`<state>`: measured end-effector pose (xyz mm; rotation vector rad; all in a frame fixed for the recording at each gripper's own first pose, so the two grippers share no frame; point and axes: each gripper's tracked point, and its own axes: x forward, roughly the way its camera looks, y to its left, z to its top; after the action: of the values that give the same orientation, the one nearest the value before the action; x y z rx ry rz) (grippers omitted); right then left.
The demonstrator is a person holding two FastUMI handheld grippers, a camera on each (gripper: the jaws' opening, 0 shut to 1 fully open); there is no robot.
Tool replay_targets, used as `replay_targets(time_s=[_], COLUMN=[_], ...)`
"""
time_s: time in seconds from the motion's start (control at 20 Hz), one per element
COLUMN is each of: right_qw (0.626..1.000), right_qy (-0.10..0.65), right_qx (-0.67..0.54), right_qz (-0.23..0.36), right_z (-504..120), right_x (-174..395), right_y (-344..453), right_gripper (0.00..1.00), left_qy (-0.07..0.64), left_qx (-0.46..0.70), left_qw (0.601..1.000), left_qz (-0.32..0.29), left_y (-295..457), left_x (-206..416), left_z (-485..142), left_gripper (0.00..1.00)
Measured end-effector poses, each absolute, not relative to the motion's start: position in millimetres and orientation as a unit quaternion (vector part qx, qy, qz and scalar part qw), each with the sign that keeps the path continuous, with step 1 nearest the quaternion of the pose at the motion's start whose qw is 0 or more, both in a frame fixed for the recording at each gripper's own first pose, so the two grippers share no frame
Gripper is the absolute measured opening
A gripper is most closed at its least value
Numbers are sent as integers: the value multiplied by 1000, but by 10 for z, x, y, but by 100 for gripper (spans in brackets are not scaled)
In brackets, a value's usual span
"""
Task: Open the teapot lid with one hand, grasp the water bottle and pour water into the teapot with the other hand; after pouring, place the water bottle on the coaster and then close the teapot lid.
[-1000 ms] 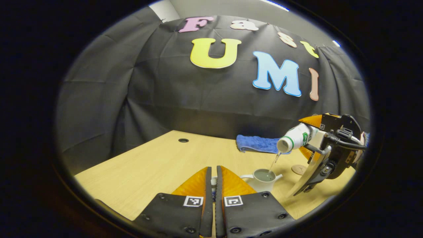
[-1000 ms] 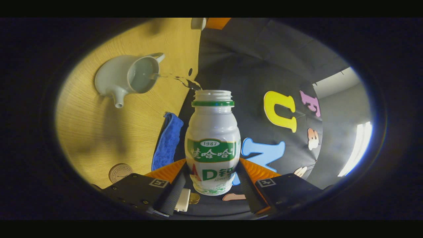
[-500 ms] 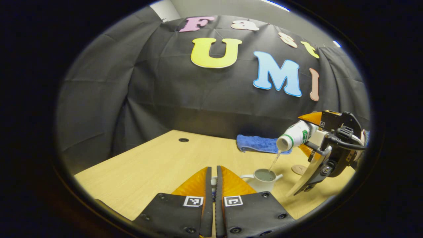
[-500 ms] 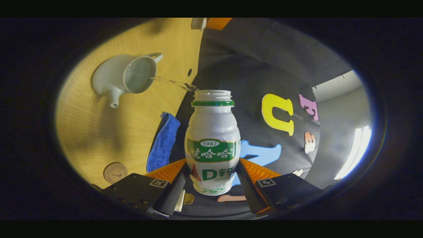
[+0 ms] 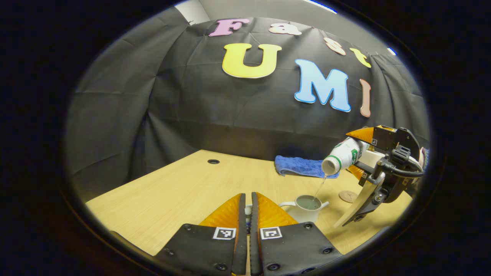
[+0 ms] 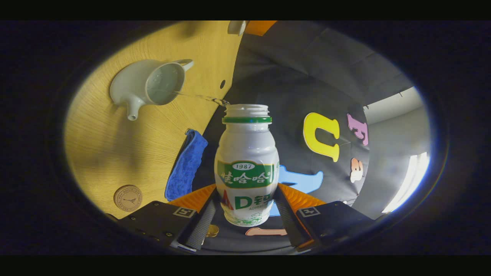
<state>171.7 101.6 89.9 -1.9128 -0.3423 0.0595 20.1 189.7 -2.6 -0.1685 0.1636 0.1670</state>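
A white teapot stands open on the wooden table and holds water. My right gripper is shut on a white water bottle with a green label, tilted mouth-down above the pot. A thin stream of water falls into the opening. In the right gripper view the bottle sits between my right gripper's fingers, with the teapot beyond its mouth. My left gripper is shut on the small white teapot lid, held left of the pot. The round coaster lies right of the teapot.
A folded blue cloth lies at the back of the table against the black wall, also seen as the cloth beside the coaster. A small round hole marks the tabletop at the back left.
The bottle has tipped a little further and the stream into the teapot has thinned. My right gripper drifted slightly; the left gripper has kept still.
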Motion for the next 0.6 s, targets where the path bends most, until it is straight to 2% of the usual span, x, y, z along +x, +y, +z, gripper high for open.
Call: replay_targets(time_s=[0.05, 0.1, 0.15, 0.2, 0.25, 0.3, 0.6], right_qw=[561, 560, 558, 555, 553, 549, 532], right_qy=[-147, -148, -149, -150, -151, -153, -161], right_qx=[-814, -815, -816, -818, -819, -821, -831], right_qz=[26, 26, 26, 27, 27, 28, 35], right_z=[905, 911, 909, 921, 923, 929, 952], right_x=[1722, 1721, 1719, 1723, 1718, 1713, 1696], right_y=[1024, 1024, 1033, 1035, 1043, 1046, 1094], right_gripper=[82, 82, 82, 82, 82, 82, 82], left_qy=[82, 82, 82, 83, 83, 83, 85], left_qx=[-84, -85, -85, -85, -85, -86, -87], left_qw=[990, 990, 990, 989, 989, 989, 989], left_qz=[83, 83, 83, 83, 83, 83, 83], left_y=[1900, 1901, 1900, 1901, 1897, 1899, 1899], left_x=[206, 203, 202, 204, 202, 196, 197], left_z=[-26, -22, -31, -29, -36, -32, -25], left_gripper=[9, 13, 9, 13, 9, 13, 13])
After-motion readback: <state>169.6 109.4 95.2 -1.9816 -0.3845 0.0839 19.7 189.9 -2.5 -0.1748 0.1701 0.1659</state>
